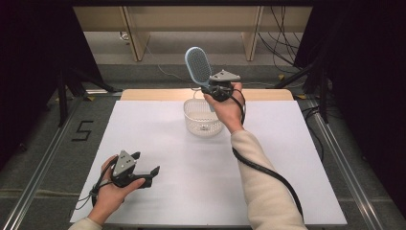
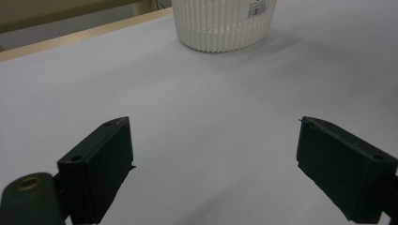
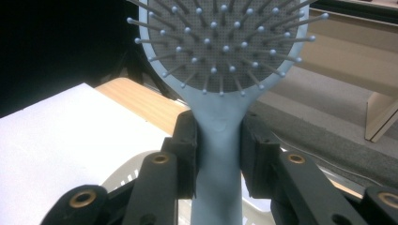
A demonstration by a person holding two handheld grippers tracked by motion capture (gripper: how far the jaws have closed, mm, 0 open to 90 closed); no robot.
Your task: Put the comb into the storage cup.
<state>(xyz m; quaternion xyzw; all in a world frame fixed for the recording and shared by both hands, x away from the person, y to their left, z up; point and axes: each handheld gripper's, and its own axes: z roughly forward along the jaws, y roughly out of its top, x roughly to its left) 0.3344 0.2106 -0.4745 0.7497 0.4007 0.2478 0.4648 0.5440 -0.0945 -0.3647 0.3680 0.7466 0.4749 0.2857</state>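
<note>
The jaws of the right gripper [image 3: 218, 159] are closed on the handle of a pale blue plastic hairbrush [image 3: 220, 70] with an oval grey bristle pad, pressing it from both sides just below the neck. The brush stands upright and somewhat tilted, its head above the gripper and its bristles facing the gripper's camera. In the high view the right gripper [image 1: 214, 89] holds the hairbrush [image 1: 198, 66] in the air over the far rim of a round white slotted plastic basket [image 1: 198, 120], with the lower end of the handle reaching down toward the basket's opening. The basket stands on the white counter [image 1: 191, 167], near its far edge. The jaws of the left gripper [image 2: 213, 164] stand wide apart with nothing between them, low over the bare counter near its front left corner, well apart from the basket [image 2: 220, 28] that they point toward. In the high view the left gripper [image 1: 146, 165] is grasped in the person's left hand [image 1: 112, 191].
</note>
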